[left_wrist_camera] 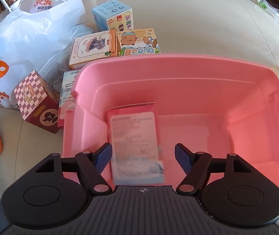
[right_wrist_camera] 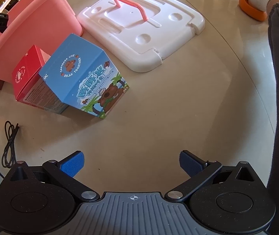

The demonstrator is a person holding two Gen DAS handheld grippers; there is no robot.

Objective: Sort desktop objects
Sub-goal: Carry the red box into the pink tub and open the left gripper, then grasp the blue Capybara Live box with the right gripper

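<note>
My left gripper (left_wrist_camera: pixel 143 157) is open above the pink bin (left_wrist_camera: pixel 178 64). A pink-and-white box (left_wrist_camera: pixel 135 141), blurred, is between and below the open fingers inside the bin, touching neither pad. Several toy boxes lie left of the bin: a checkered box (left_wrist_camera: pixel 37 101), a raccoon box (left_wrist_camera: pixel 94 49), a bear box (left_wrist_camera: pixel 138 41) and a light blue box (left_wrist_camera: pixel 113 14). My right gripper (right_wrist_camera: pixel 131 163) is open and empty over bare table. Ahead of it stand a blue capybara box (right_wrist_camera: pixel 86 78) and a red box (right_wrist_camera: pixel 29 76), beside the pink bin (right_wrist_camera: pixel 31 31).
The bin's white lid (right_wrist_camera: pixel 141 25) with a pink handle lies on the table at the far middle. A large white plastic bag (left_wrist_camera: pixel 27 45) sits at the left. A black cable (right_wrist_camera: pixel 10 141) lies at the left in the right wrist view. A clear wrapper (left_wrist_camera: pixel 278 13) lies far right.
</note>
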